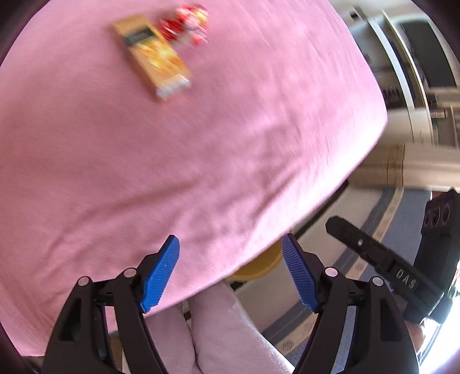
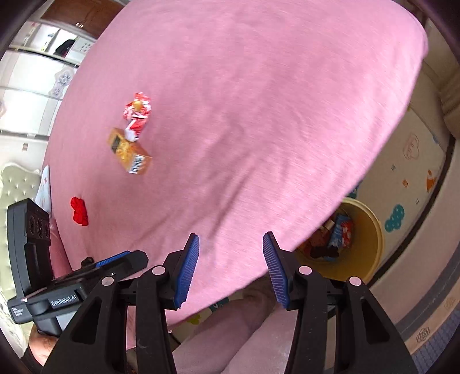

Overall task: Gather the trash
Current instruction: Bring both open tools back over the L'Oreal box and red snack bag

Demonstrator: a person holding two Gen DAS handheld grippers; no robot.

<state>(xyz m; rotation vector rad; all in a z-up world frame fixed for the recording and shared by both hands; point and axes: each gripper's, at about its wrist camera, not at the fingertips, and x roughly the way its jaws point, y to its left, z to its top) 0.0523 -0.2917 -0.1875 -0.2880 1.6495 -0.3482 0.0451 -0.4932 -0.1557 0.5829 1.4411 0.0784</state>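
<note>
An orange carton [image 1: 152, 56] [image 2: 129, 151] lies on the pink bed sheet [image 1: 201, 129] [image 2: 244, 115], touching a crumpled red and white wrapper [image 1: 187, 26] [image 2: 137, 113]. A small red scrap [image 2: 79, 210] lies nearer the bed's left side. A yellow bin [image 2: 365, 244] holding several wrappers stands on the floor by the bed edge; it also peeks out in the left wrist view [image 1: 258, 264]. My left gripper [image 1: 230, 273] is open and empty above the bed's near edge. My right gripper [image 2: 231, 267] is open and empty, also at the near edge.
The person's legs in pale pink trousers [image 1: 218, 330] [image 2: 244, 330] show below both grippers. A patterned play mat [image 2: 408, 178] covers the floor on the right. White wardrobes [image 1: 417, 72] stand beyond the bed. A white tufted headboard [image 2: 17, 184] is at the left.
</note>
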